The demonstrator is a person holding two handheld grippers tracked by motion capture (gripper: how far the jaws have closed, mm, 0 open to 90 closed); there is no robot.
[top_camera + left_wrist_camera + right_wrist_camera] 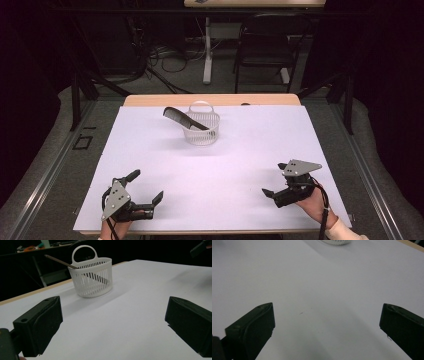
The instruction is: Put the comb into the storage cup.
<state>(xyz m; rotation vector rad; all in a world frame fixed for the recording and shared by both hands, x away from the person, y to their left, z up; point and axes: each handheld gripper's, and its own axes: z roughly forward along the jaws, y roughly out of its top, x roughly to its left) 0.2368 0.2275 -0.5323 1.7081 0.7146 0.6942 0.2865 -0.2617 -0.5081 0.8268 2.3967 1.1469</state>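
Low near the table's edge, both tools — left tool point(146, 186), right tool point(274, 178) — rest agape.

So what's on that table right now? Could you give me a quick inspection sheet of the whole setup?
Surface: white table top, wooden edge along the far side.
Job's things: white slotted basket with a loop handle, upright near the far edge; black comb leaning in it, one end sticking out over the rim.
Clutter: nothing seen.
Grippers: left gripper and right gripper near the front edge, both open, holding nothing, far from the basket.
Cables: one trails from the right gripper past the wrist; loose cables on the floor behind.
Surroundings: dark room, folding chair, white table leg.
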